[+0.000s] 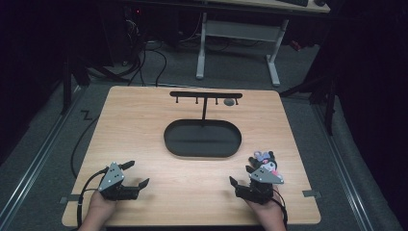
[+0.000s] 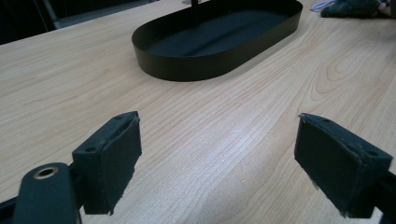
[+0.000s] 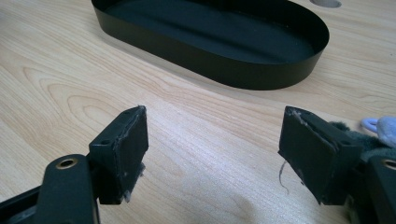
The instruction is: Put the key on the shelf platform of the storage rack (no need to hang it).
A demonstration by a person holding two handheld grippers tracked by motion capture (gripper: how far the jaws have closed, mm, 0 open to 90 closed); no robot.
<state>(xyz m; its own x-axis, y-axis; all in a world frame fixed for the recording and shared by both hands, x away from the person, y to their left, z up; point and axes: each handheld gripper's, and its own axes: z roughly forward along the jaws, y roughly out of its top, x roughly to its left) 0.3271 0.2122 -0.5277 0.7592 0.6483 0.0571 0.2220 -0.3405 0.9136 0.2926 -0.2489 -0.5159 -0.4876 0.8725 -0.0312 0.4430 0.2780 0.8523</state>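
Observation:
A black oval tray (image 1: 202,154) lies at the table's middle, with a black T-shaped hook stand (image 1: 206,95) rising from its far side. My left gripper (image 1: 138,173) rests at the front left, open, with nothing between its pads (image 2: 114,158); the tray (image 2: 187,70) lies ahead of it. At the front right my right gripper (image 1: 240,174) is open too and holds nothing. A small grey and lilac plush toy (image 1: 263,158) lies just beside its right jaw, and shows at the right edge of the right gripper view (image 3: 385,133).
A small grey disc (image 1: 229,102) sits near the right end of the stand's bar, also seen as a grey disc (image 3: 325,3) past the tray (image 3: 261,77). Bare wooden tabletop (image 1: 187,183) spreads between the grippers. A white desk frame (image 1: 235,43) stands beyond the table.

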